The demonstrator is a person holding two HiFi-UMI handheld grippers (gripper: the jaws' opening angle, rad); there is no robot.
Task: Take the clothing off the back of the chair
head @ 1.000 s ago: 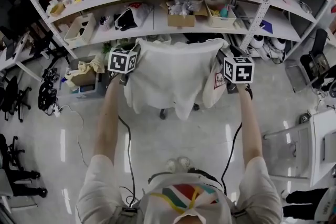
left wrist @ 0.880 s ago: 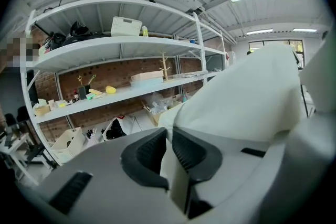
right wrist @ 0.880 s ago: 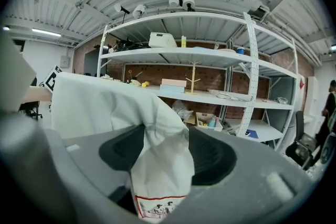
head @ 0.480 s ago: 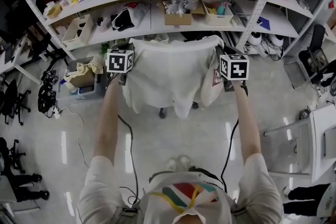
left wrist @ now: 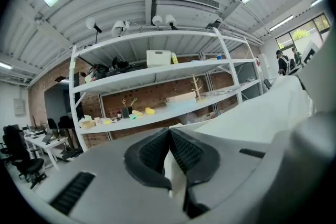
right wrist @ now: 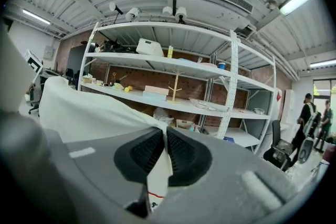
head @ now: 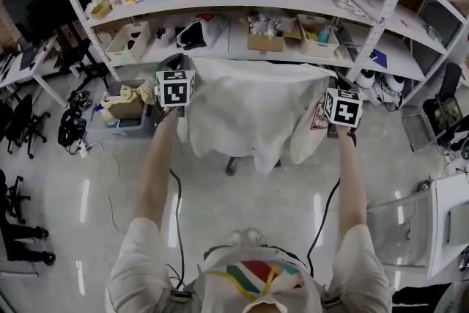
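Note:
A white garment (head: 249, 110) hangs spread between my two grippers, draped over the chair, of which only the wheeled base (head: 231, 166) shows below it. My left gripper (head: 182, 68) is shut on the garment's upper left corner; in the left gripper view its dark ribbed pads (left wrist: 185, 150) pinch a fold of white cloth (left wrist: 262, 113). The right gripper (head: 327, 84) is shut on the upper right corner; in the right gripper view the pads (right wrist: 181, 152) clamp the cloth (right wrist: 89, 107), and a printed tag (right wrist: 153, 198) hangs below them.
A white shelving rack (head: 227, 51) with boxes and bins stands just behind the chair. A cardboard box (head: 123, 105) and cables (head: 73, 130) lie on the floor at left. A white table (head: 451, 209) is at right. A person (right wrist: 307, 113) stands far right.
Both grippers have risen with the garment's top corners. The cloth's upper edge is now pulled higher and stretched wider between them.

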